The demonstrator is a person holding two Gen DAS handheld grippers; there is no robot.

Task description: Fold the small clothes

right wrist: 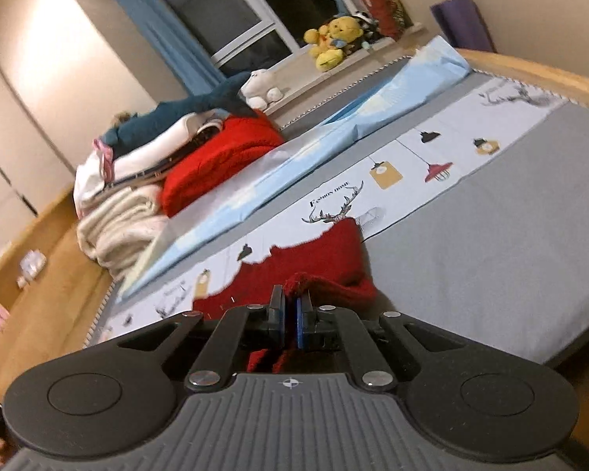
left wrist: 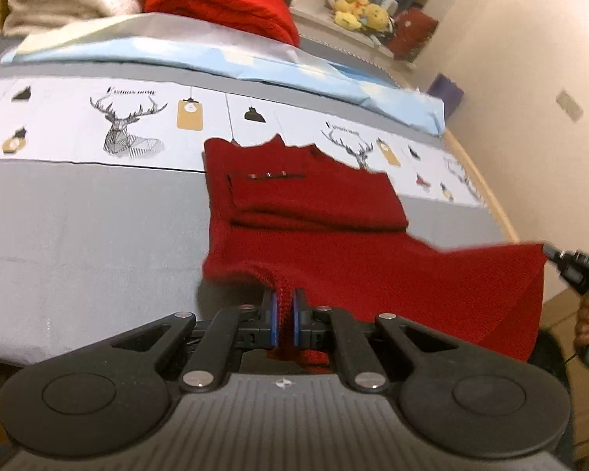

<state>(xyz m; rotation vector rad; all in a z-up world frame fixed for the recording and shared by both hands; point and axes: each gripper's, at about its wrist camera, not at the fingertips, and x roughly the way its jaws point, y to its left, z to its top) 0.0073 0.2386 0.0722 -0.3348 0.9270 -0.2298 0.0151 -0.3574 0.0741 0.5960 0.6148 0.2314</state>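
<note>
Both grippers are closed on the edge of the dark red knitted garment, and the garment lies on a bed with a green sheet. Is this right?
Not quite: the sheet is grey, not green, as the left wrist view shows. The rest holds: the left gripper and the right gripper are each shut on the edge of the dark red knitted garment.

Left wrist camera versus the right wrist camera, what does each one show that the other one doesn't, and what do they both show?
Only the left wrist view shows the right gripper from outside, pinching the far corner of the dark red knit garment, and the garment's three small buttons.

Only the right wrist view shows the window, the blue curtain and the white plush toy.

Both show the garment clamped in shut jaws, the deer-print bed cover, the red blanket and the yellow plush toys.
</note>
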